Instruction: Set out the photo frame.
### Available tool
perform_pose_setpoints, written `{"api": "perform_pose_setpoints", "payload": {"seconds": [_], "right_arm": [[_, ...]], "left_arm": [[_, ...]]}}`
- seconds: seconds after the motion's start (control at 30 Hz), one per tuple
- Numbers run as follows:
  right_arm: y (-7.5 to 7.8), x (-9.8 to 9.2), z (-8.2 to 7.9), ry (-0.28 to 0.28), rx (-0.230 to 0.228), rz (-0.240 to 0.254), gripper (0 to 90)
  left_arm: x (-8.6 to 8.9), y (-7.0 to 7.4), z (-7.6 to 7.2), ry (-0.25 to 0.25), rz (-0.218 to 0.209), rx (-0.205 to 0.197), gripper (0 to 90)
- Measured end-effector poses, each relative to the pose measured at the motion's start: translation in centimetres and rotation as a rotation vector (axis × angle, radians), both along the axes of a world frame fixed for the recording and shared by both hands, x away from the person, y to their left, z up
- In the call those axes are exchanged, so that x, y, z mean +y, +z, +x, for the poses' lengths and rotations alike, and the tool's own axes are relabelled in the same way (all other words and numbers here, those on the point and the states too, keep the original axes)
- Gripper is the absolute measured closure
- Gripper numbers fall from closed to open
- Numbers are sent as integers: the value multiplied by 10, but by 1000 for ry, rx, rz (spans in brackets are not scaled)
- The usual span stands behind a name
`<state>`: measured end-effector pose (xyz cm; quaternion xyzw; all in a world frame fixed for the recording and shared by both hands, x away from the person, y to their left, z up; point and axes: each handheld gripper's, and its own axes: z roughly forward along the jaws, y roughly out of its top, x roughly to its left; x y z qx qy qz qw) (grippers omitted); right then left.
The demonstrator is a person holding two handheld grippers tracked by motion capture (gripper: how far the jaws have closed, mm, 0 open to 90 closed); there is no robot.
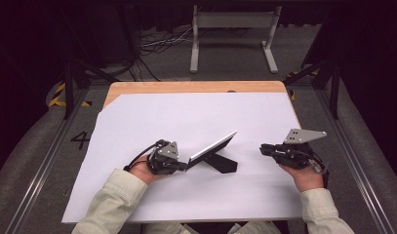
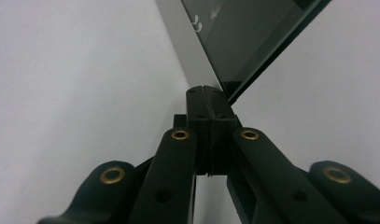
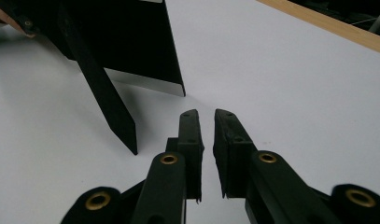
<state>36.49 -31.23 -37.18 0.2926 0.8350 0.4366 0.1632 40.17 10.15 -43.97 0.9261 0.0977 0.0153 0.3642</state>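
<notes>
A picture frame with a silver rim and dark glass stands tilted on the white sheet, propped on its black back leg. My left gripper is shut on the frame's lower left corner. In the left gripper view its jaws meet at the tip against the silver edge, with the glass rising beyond. My right gripper hovers to the right of the frame, apart from it. Its jaws stand a narrow gap apart with nothing between, facing the frame's black back and leg.
The white sheet covers most of a wooden table, whose bare edge runs along the far side. A metal stand and cables lie on the floor beyond. Aluminium rails flank the table.
</notes>
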Motion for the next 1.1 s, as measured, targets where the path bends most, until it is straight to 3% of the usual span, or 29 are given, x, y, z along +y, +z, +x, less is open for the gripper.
{"api": "perform_pose_setpoints", "payload": {"seconds": [0.33, 1.1], "right_arm": [[1, 0, 0, 4, 3, 5, 803], [3, 1, 1, 22, 8, 2, 828]], "left_arm": [[-10, 2, -9, -93, 17, 22, 900], [-41, 5, -27, -248, 41, 60, 900]]}}
